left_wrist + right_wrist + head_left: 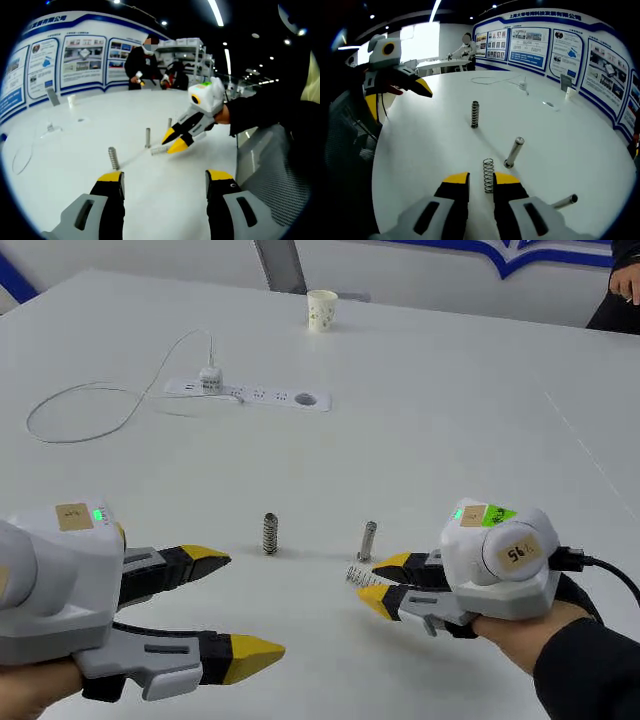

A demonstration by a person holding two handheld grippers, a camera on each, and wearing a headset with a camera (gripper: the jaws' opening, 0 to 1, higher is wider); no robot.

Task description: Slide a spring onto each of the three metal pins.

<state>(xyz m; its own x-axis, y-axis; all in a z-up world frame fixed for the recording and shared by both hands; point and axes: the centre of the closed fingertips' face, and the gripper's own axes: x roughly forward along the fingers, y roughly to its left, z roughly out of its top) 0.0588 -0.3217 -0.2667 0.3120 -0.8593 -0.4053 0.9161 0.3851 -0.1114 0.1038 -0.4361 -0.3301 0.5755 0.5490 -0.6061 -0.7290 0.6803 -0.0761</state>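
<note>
Close over the white table, holding the left gripper spread wide and empty, and pinching a loose spring by one end in the right gripper. Just beyond, facing a bare pin standing upright; beside it, seeing a second pin already carrying a fitted spring. Farther back, seeing a power strip and a paper cup.

A smooth, faintly glossy table is shown. The pin is made of dull metal; the spring is formed of thin metal wire. The left gripper and right gripper are cased in matt plastic. The cup is made of paper.
</note>
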